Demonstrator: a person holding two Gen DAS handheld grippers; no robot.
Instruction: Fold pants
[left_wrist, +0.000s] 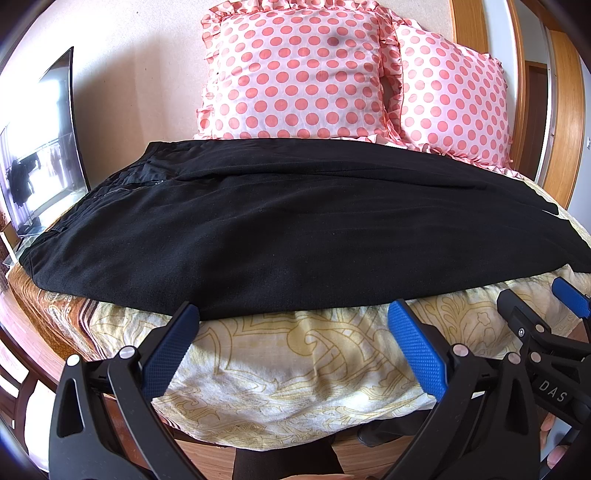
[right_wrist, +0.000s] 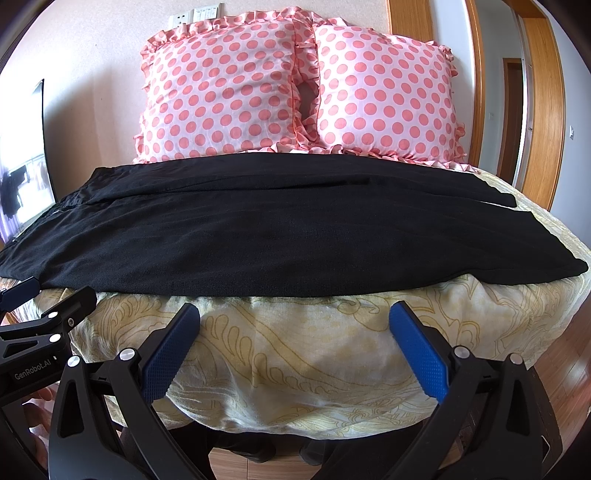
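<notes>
Black pants (left_wrist: 295, 236) spread flat across bed, waistband left, legs extending right.

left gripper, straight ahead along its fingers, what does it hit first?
Likely the near edge of the black pants spread on the bedspread. The left gripper has open jaws, nothing between them. Depth is unclear; it may graze the bedspread first.

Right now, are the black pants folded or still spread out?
Spread out: the pants lie full length across the bed, both legs side by side.
</notes>
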